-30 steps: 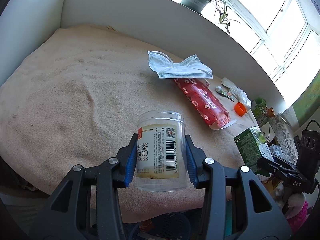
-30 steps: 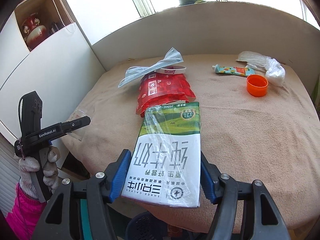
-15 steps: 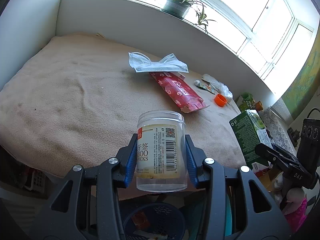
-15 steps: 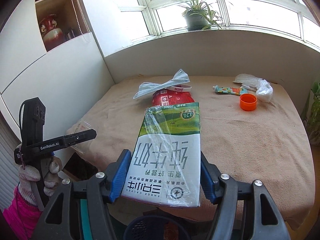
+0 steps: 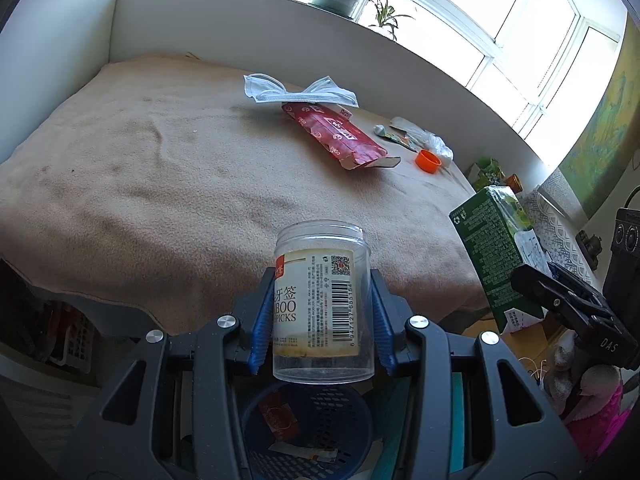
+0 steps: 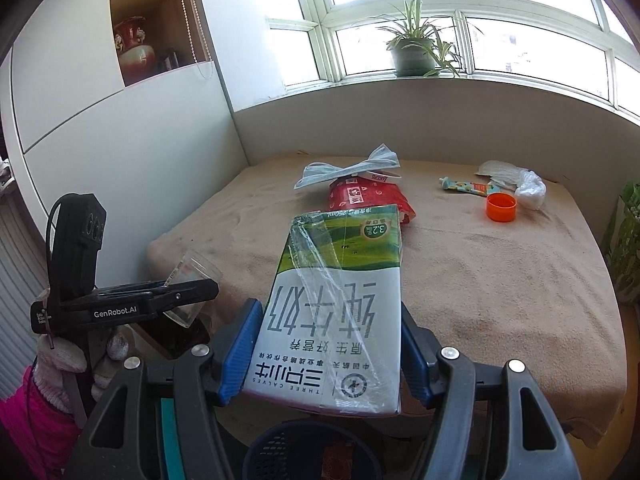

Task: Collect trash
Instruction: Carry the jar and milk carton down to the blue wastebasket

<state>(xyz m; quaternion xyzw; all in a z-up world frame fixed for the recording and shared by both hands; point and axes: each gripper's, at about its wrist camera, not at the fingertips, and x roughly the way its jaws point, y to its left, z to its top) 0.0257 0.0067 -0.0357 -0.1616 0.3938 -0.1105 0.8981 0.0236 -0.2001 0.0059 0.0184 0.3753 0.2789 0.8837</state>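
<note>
My left gripper (image 5: 320, 320) is shut on a clear plastic toothpick jar (image 5: 322, 300) and holds it above a dark blue mesh basket (image 5: 308, 428) off the table's front edge. My right gripper (image 6: 328, 344) is shut on a green and white milk carton (image 6: 336, 304), also above the basket's rim (image 6: 312, 432). The carton shows at the right of the left wrist view (image 5: 496, 256). The jar shows at the left of the right wrist view (image 6: 192, 280). On the beige cloth lie a blue face mask (image 5: 296, 90), a red wrapper (image 5: 340, 136), an orange cap (image 6: 501, 207), a small tube (image 6: 468, 186) and a clear plastic bag (image 6: 528, 188).
The beige-covered table (image 5: 160, 168) is bounded by white walls at the back and left. A potted plant (image 6: 414, 48) stands on the window sill. The basket holds some scraps. A white crate (image 5: 76, 344) sits under the table at the left.
Both grippers have pulled back from the table with the jar and carton still held. The blue basket has come into view below both of them.
</note>
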